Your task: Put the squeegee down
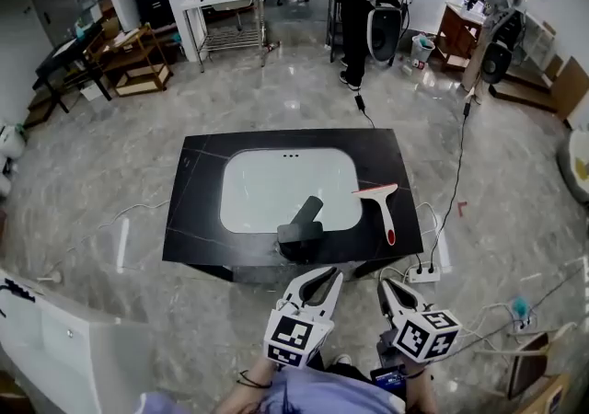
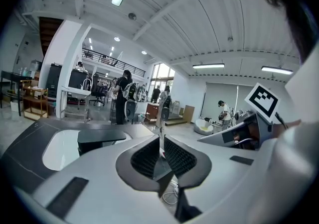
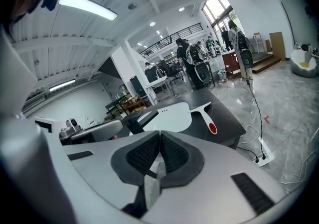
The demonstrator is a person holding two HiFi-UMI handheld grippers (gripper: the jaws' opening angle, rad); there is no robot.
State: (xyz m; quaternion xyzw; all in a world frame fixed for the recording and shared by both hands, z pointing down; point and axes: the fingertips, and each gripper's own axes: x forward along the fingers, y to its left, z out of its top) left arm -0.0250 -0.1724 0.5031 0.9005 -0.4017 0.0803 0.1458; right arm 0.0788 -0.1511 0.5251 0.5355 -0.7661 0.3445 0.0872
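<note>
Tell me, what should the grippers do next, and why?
Probably just pull away: the squeegee lies flat on the counter beside the sink, and the left gripper and right gripper are shut, empty and off it.

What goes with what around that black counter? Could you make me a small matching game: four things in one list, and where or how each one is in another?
Things
1. squeegee
2. faucet
3. basin
4. right gripper

Descriptions
A. jaws together, nothing between them, held short of the counter
B. white, sunk into the black counter
C. lying flat on the counter, to the right of the basin in the head view
D. black, at the basin's near edge

Pairs: 1-C, 2-D, 3-B, 4-A
</note>
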